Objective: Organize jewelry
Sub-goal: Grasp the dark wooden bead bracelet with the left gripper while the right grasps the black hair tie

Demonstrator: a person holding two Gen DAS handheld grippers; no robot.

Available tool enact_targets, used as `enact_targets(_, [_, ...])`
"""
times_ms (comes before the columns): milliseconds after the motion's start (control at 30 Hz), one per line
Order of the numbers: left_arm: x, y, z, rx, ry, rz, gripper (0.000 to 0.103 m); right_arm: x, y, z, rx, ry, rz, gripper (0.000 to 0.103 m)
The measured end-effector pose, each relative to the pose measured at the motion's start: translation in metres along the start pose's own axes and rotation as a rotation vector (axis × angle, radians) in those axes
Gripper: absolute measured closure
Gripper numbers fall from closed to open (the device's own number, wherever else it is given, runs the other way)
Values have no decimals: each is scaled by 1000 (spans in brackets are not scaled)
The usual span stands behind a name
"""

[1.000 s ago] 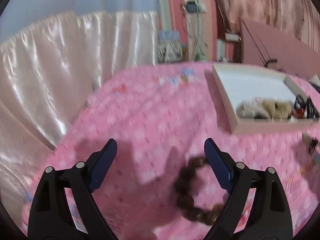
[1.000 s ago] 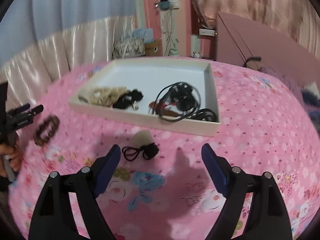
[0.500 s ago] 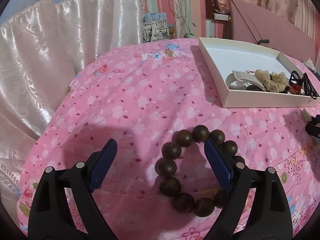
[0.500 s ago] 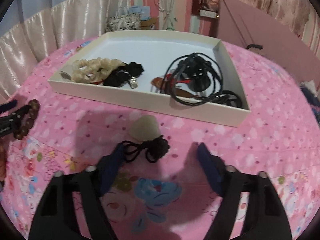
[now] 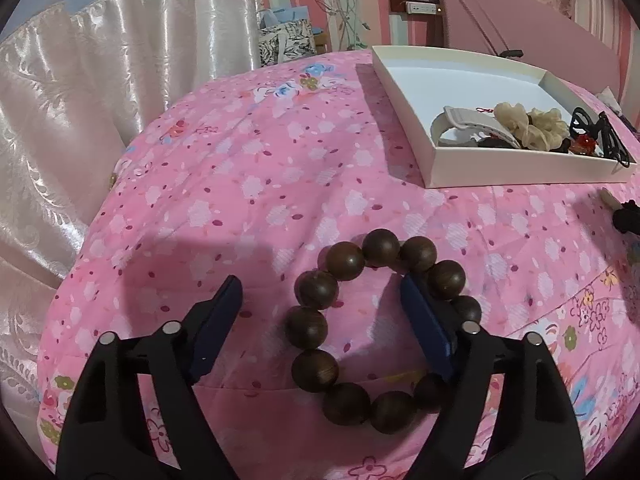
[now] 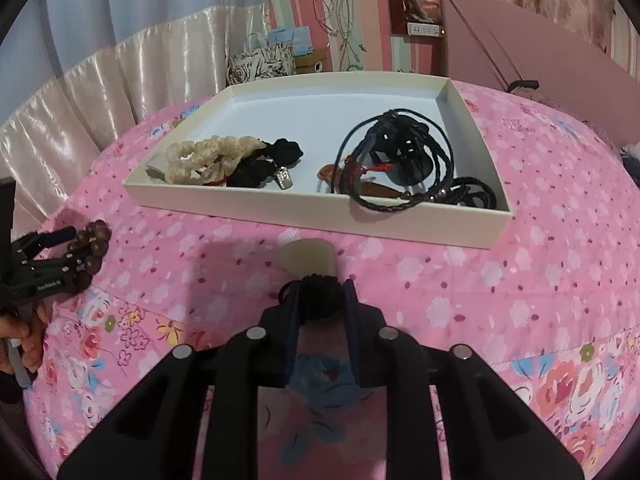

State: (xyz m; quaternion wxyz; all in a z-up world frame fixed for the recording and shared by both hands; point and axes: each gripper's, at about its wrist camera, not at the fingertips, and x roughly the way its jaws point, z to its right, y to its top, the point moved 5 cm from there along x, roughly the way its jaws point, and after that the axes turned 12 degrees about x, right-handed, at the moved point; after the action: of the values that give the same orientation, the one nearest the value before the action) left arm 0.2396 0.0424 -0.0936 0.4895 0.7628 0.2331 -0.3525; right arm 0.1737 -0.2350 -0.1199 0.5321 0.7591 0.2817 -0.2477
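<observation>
A bracelet of large dark wooden beads (image 5: 344, 260) lies on the pink floral bedspread. My left gripper (image 5: 320, 292) is open over it, the left side of the loop between the fingers and the right finger inside the ring. The bracelet also shows in the right wrist view (image 6: 94, 240). My right gripper (image 6: 320, 296) is shut on a black knotted cord (image 6: 320, 294) attached to a pale stone pendant (image 6: 306, 256). The white tray (image 6: 312, 210) holds several jewelry pieces and hair ties.
The tray (image 5: 520, 168) lies to the right of the left gripper. A satin curtain (image 5: 100, 80) hangs past the bed edge. Bags (image 6: 260, 60) stand beyond the bed. A pink headboard (image 6: 540, 52) is at back right.
My right gripper moved forward and down and closed on the black cord. My left gripper lowered over the bead bracelet and narrowed slightly.
</observation>
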Motion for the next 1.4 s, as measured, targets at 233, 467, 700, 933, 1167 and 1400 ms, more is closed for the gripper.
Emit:
enact_targets(233, [-3,7,31,96,-10,33,74,0,0,6,43,23,5,82])
enact_targets(467, [-3,11,41,117,-16,39,86,-1,-1,3,30,25,6,82])
enact_targets(700, [-4,9,38,106,-15,44,86,0,-1,4,30,25,6,82])
enact_targets(933, [-9,1,29,94,-22,50,86,0,-1,5,28,25,7,82])
enact_targets(1167, [-12,0,21,82,-28,61,86,-3,0,3,4,21,26,82])
enact_targets(1400, [-28,11,23,81,-25,96,86,-16,5,0,16,61,53,82])
